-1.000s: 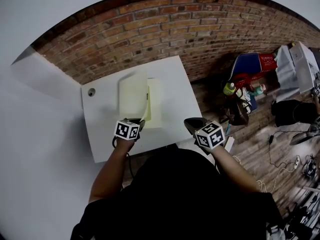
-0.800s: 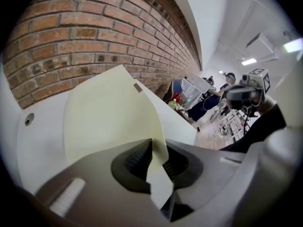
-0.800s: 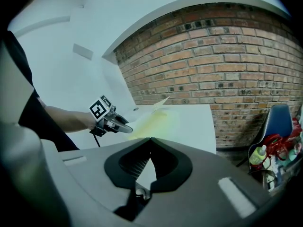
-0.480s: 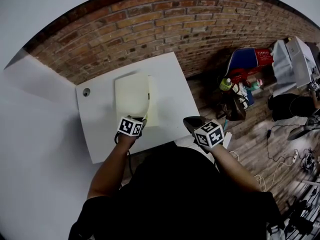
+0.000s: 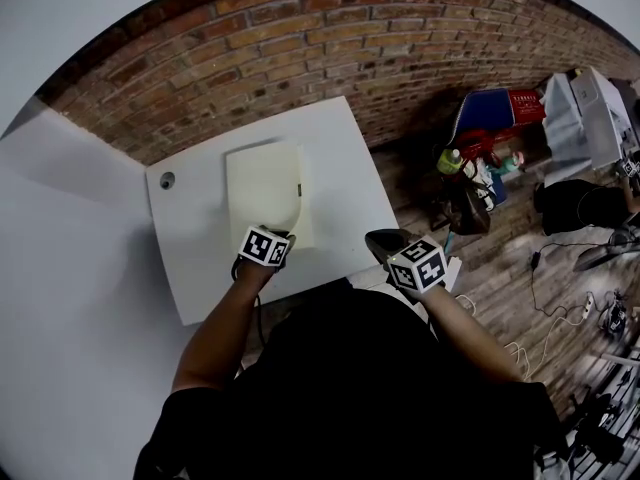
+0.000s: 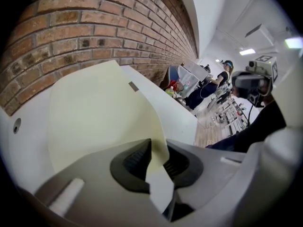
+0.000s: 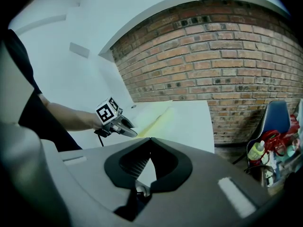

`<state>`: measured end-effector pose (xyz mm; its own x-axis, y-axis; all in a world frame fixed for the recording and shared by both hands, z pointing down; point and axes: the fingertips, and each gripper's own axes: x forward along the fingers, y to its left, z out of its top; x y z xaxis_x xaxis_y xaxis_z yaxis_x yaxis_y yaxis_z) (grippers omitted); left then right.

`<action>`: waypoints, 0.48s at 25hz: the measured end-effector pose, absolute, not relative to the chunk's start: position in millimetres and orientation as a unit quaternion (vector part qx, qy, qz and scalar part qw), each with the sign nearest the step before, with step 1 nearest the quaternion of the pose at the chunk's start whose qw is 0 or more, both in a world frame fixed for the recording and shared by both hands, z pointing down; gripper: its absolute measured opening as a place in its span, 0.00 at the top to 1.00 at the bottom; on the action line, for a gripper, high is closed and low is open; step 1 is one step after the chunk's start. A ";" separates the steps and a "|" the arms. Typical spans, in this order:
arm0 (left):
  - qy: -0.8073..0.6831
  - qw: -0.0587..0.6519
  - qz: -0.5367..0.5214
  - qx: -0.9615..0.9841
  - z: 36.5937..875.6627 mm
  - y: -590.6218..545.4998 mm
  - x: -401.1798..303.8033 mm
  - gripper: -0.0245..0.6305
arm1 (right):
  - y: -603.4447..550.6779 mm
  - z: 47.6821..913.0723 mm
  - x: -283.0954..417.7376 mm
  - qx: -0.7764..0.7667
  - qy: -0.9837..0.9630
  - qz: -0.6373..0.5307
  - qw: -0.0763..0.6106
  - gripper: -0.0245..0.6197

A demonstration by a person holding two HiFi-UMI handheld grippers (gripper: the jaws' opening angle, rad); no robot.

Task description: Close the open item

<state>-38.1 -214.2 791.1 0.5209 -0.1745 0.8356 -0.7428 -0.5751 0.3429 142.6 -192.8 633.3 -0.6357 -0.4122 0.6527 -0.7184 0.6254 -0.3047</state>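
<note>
White table [image 5: 200,258] bears folder [image 5: 262,183], corner pinched in left claw [image 6: 158,150].

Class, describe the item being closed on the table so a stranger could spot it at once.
A white table stands against the brick wall. On it lies a pale yellow folder, the only coloured thing on the white top, one corner of its cover pinched in the left tongs.
</note>
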 end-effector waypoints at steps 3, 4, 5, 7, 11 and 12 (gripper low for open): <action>-0.282 0.363 0.400 0.793 797.2 -214.5 -35.7 0.89 | -193.1 635.4 142.5 0.331 -0.858 0.283 0.272 0.96; -0.281 0.365 0.401 0.792 798.9 -214.7 -34.9 0.89 | -193.1 635.8 142.4 0.331 -0.858 0.284 0.271 0.96; -0.279 0.367 0.403 0.791 800.4 -214.8 -34.1 0.89 | -192.9 635.8 142.4 0.331 -0.858 0.284 0.271 0.96; -0.276 0.371 0.408 0.787 802.9 -215.2 -32.5 0.88 | -192.9 635.7 142.3 0.331 -0.858 0.285 0.271 0.96; -0.269 0.380 0.420 0.779 808.0 -216.9 -30.2 0.88 | -194.8 637.2 142.7 0.332 -0.857 0.287 0.269 0.96; -0.267 0.381 0.423 0.777 808.6 -217.5 -29.4 0.88 | -195.1 637.6 143.0 0.332 -0.857 0.288 0.269 0.96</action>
<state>-29.4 -217.5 808.6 0.4984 -0.0930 0.8619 -0.7381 -0.5671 0.3656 143.0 -195.1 637.6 -0.6342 -0.4151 0.6523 -0.7245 0.6136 -0.3140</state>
